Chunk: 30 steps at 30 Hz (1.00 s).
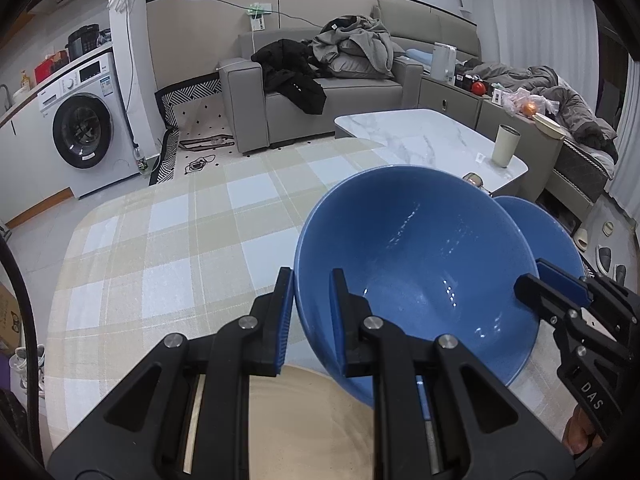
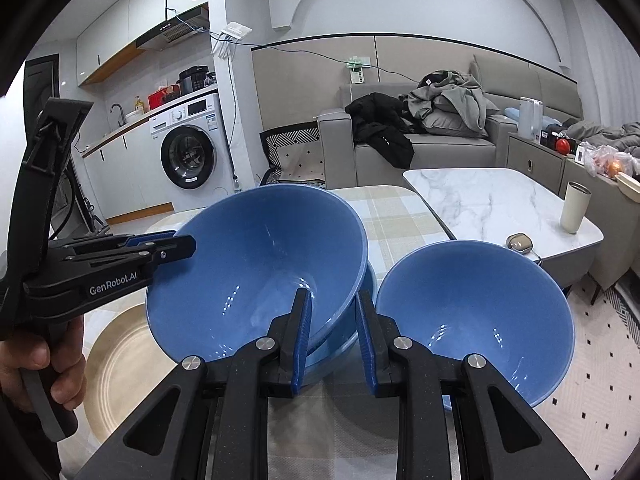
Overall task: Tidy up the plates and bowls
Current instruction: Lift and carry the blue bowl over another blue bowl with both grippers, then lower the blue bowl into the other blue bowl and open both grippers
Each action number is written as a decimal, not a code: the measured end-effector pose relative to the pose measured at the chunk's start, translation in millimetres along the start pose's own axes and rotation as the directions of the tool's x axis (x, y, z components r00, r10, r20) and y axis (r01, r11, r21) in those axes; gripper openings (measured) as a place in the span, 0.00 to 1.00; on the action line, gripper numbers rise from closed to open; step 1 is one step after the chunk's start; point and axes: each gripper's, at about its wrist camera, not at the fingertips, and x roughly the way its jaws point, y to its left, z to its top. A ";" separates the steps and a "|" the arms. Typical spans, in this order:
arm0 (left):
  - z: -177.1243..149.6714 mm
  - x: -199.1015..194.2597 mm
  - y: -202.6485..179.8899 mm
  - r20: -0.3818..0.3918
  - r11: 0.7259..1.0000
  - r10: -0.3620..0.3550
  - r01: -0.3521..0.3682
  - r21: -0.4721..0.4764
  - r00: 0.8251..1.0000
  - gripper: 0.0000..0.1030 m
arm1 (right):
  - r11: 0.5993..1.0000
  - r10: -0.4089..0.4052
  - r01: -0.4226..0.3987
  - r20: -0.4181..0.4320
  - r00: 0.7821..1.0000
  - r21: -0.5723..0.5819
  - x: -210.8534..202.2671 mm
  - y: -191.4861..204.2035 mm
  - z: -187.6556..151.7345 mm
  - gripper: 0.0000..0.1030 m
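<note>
Blue ceramic, glossy: one large bowl (image 2: 256, 272), tilted, its rim gripped on two sides. Left gripper (image 1: 310, 292) had its jaws clenched on the bowl's near-left wall, one blue pad outside, one inside. Right gripper (image 2: 334, 320) had its jaws clamped on the opposite wall of the same bowl, one pad inside the bowl and the other outside it.

Beneath the large bowl, a further blue rim (image 2: 370, 280) showed, apparently another bowl nested under it; whether the two touched I could not tell.

Second blue bowl (image 2: 476, 320): smaller, empty, just beside the large bowl on the right gripper's side, also looking tilted. Contact between it and the outer pad could not be judged.

Beige ribbed plate (image 2: 120, 356): lying on the surface at the large bowl's other side, partly under it, near the hand (image 2: 48, 364) that held the left gripper's handle.

Surface (image 1: 168, 220): covered by a checked cloth in pale yellow, white and light blue, stretching out beyond the large bowl.

Marble-topped table (image 2: 492, 200): behind the smaller bowl, bearing a cream tumbler (image 2: 574, 208) and a small case (image 2: 520, 242).

Grey sofa (image 2: 432, 152): well beyond the large bowl, heaped with dark and grey clothing.

White washing machine (image 2: 188, 152): far behind the large bowl, under a counter.
</note>
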 end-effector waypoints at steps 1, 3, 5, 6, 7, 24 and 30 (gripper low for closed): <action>-0.6 3.8 0.3 -0.005 1.000 0.003 -0.003 0.000 1.000 0.14 | 1.000 -0.004 0.004 -0.001 1.000 -0.003 1.2 -0.2 -0.5 0.22; -1.4 9.5 0.8 -0.010 1.000 0.005 -0.005 -0.001 1.000 0.14 | 1.000 -0.005 0.005 -0.004 1.000 -0.004 2.9 0.3 -2.2 0.22; -0.9 15.7 1.7 -0.014 1.000 0.003 -0.003 -0.002 1.000 0.14 | 1.000 -0.002 0.002 -0.008 1.000 -0.002 3.4 1.5 -3.3 0.22; -2.4 18.5 3.0 -0.017 1.000 0.003 -0.003 -0.002 1.000 0.14 | 1.000 -0.001 0.001 -0.011 1.000 0.000 3.6 2.3 -3.6 0.22; -3.0 21.2 2.8 -0.019 1.000 0.005 -0.005 -0.001 1.000 0.14 | 1.000 0.000 0.000 -0.015 1.000 0.003 3.8 0.4 -3.8 0.22; -11.1 60.3 6.4 -0.077 1.000 0.025 -0.024 0.010 0.997 0.14 | 1.000 0.011 -0.009 -0.072 0.997 0.025 21.9 -8.6 -7.4 0.23; -12.1 66.3 8.3 -0.088 0.999 0.036 -0.035 0.012 0.995 0.14 | 1.000 0.009 -0.006 -0.078 0.997 0.030 26.0 -9.9 -8.4 0.23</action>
